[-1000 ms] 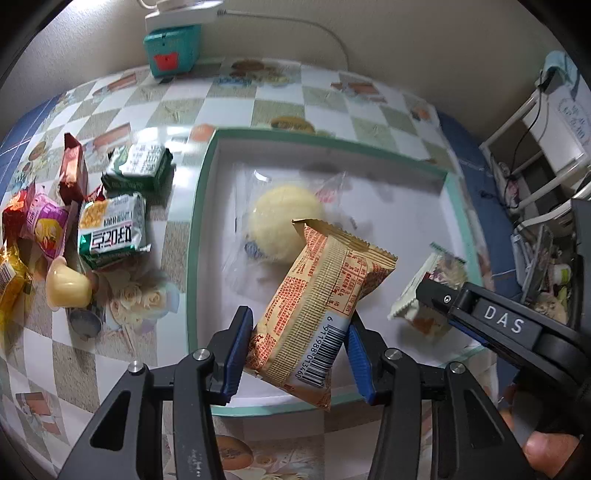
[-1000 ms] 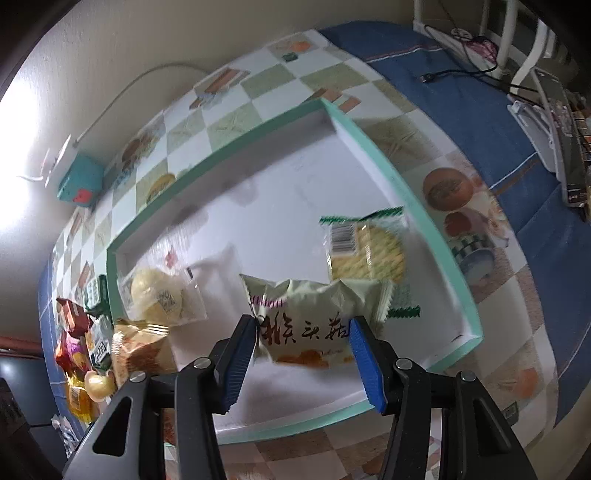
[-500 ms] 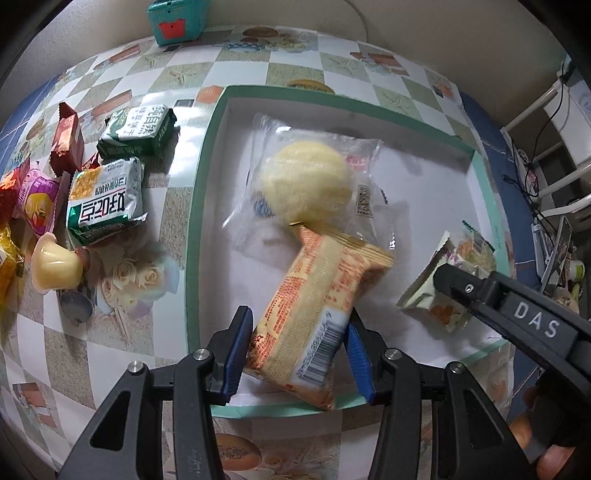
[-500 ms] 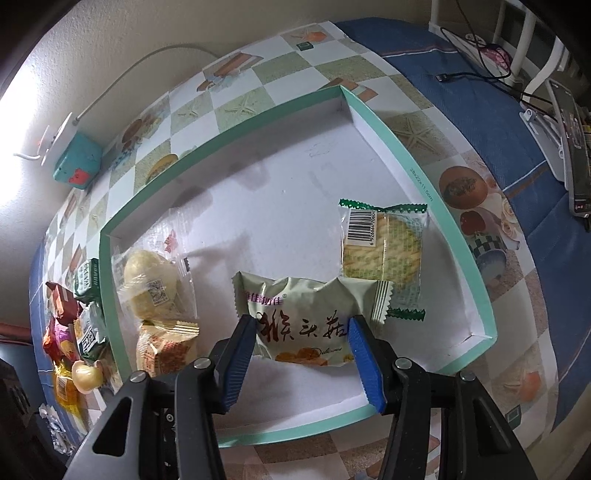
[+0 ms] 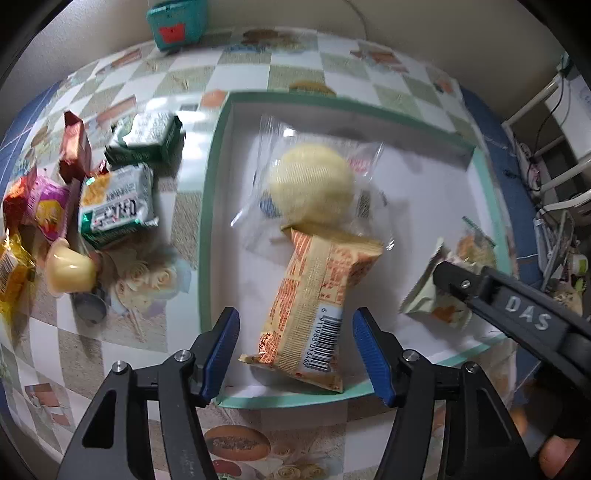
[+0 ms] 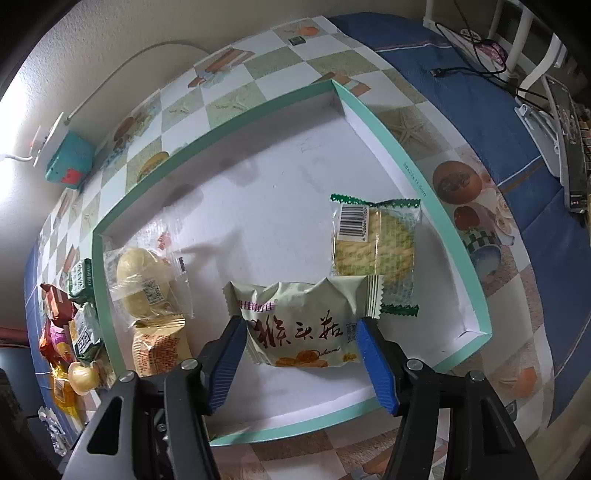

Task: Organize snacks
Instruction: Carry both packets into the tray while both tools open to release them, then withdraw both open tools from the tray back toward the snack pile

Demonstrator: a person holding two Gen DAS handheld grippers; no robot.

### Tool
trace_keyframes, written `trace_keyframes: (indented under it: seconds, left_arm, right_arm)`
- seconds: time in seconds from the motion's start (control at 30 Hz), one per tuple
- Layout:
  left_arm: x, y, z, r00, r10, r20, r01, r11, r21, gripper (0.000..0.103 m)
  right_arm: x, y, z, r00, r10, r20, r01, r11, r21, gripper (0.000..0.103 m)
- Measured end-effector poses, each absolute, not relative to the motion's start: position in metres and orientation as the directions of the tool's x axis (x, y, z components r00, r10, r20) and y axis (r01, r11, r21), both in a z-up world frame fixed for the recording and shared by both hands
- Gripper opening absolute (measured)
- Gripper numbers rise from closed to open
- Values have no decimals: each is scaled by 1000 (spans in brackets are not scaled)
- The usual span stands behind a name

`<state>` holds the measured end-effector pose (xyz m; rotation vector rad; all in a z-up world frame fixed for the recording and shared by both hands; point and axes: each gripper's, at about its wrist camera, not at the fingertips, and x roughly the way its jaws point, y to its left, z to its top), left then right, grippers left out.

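A white tray with a teal rim (image 5: pixel 205 221) (image 6: pixel 463 258) holds the snacks. An orange packet (image 5: pixel 317 295) lies flat in it, between the blue pads of my left gripper (image 5: pixel 295 317). Those jaws are opening, with a gap on both sides of the packet. Just beyond it lies a yellow bun in clear wrap (image 5: pixel 310 192) (image 6: pixel 140 280). My right gripper (image 6: pixel 300 325) straddles a pale green packet (image 6: pixel 303 325) (image 5: pixel 424 299) resting on the tray floor. Its jaws are opening too, their pads at the packet's ends. A green-edged cracker packet (image 6: pixel 373 240) lies behind it.
Loose snacks sit left of the tray on the checked cloth: two green packets (image 5: pixel 118 206) (image 5: pixel 147 136), a red packet (image 5: pixel 75 147), a jelly cup (image 5: pixel 70 269) and several foil packs. A teal box (image 5: pixel 177 22) stands by the wall. Blue cloth with cables (image 6: pixel 480 110) lies to the right.
The orange packet came down from a tilted hold to lie flat in the tray, and the left jaws spread off it. The right jaws also widened around the pale green packet.
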<state>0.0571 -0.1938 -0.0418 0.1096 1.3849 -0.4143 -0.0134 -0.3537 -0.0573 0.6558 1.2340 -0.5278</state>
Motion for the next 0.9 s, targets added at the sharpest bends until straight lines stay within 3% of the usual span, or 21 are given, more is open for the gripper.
trace_keyframes:
  seconds: [0.2, 0.27, 0.3, 0.57, 0.67, 0.73, 0.9]
  left_arm:
    - [62, -183, -10, 184, -244, -952, 348, 922, -169, 67]
    - [63, -176, -2, 209, -239, -948, 339, 927, -159, 87]
    - [64, -172, 1, 229, -236, -944, 330, 931, -153, 91]
    - [82, -126, 11, 297, -208, -932, 211, 966, -149, 91]
    - [89, -105, 11, 313, -191, -930, 155, 977, -148, 93]
    - [93, -89, 10, 320, -176, -931, 118, 982, -146, 99]
    - [104, -52, 12, 348, -149, -925, 28, 989, -148, 99]
  right_arm:
    - [-13, -349, -36, 281, -55, -958, 663, 733, 153, 82]
    - [-12, -346, -27, 297, -72, -952, 652, 744, 147, 88]
    - [-12, -345, -23, 304, -82, -949, 648, 748, 143, 90]
    - [-12, -333, 3, 346, -124, -930, 618, 776, 127, 90]
    - [-5, -322, 5, 356, -118, -927, 590, 798, 125, 103]
    - [-1, -313, 7, 360, -120, -925, 570, 814, 116, 103]
    - [12, -289, 6, 368, -105, -924, 528, 841, 114, 103]
